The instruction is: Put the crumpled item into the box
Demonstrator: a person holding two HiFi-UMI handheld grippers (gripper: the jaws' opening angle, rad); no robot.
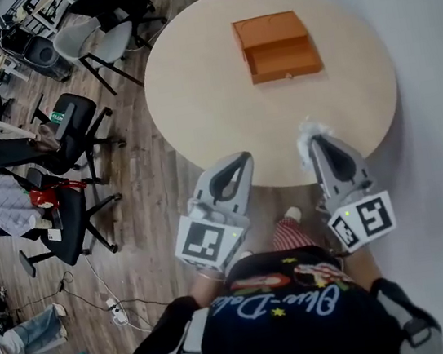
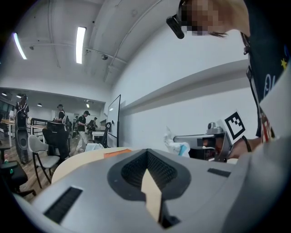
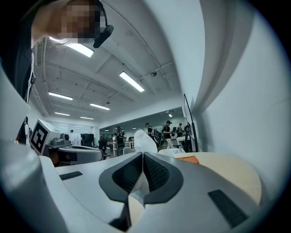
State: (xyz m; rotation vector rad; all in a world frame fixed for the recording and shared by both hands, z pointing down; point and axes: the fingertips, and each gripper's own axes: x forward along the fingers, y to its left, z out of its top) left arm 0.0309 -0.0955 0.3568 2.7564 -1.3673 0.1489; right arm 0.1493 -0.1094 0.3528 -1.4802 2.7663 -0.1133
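Well short of the orange box on the round table, the right gripper pinches a crumpled white wrapper that sticks out past its tips. Beside it, the left gripper is closed on nothing. Only the left gripper view shows the wrapper's blue patch.

The head view looks steeply down from above the person onto the round table, with the box far and the left gripper and right gripper at the near edge. Each gripper view sits low, close behind its jaws, facing level across the table. All 3 views share the table, the box and the crumpled item at the right gripper's tip.
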